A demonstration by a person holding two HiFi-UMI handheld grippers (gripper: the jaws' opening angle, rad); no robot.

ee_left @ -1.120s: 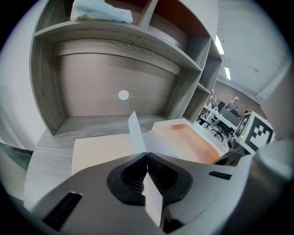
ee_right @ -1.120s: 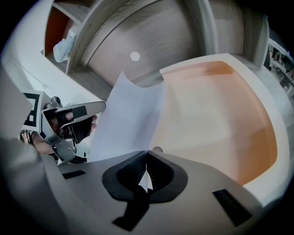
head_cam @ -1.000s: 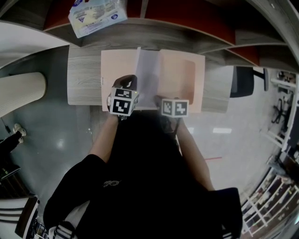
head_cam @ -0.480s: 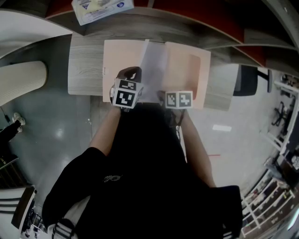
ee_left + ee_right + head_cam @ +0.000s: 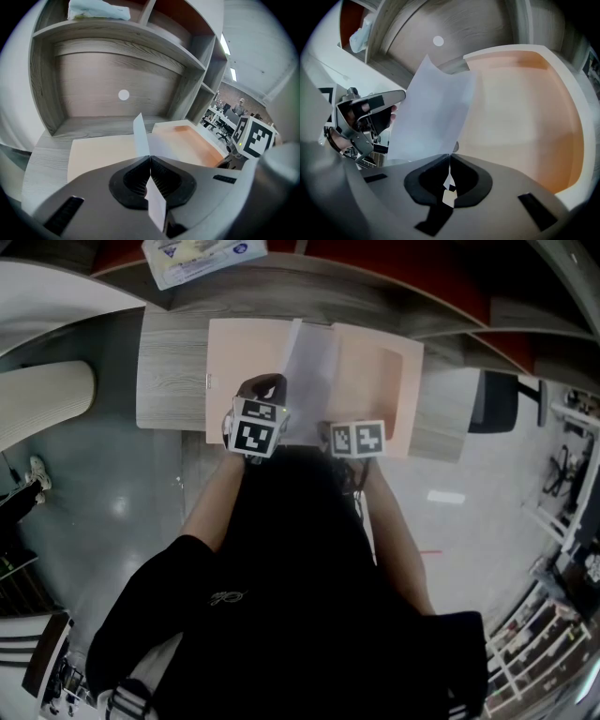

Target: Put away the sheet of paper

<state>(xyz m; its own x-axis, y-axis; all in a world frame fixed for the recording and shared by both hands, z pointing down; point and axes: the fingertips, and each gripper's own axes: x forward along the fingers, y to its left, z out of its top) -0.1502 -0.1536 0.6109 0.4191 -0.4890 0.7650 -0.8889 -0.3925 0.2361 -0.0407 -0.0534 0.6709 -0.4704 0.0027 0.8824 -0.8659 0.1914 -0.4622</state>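
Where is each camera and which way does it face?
Head view: on the head, steeply down onto the folder; forearms, torso show.
Left gripper view: on the left gripper, facing the shelf; jaws pinch the sheet of paper.
Right gripper view: on the right gripper, facing the folder; same pinch.
Shared: the sheet of paper.

My head view stares steeply down from above onto the desk (image 5: 169, 390). Both my gripper views ride low and close, facing the shelf (image 5: 117, 37) beyond; all three share the peach folder (image 5: 375, 381).
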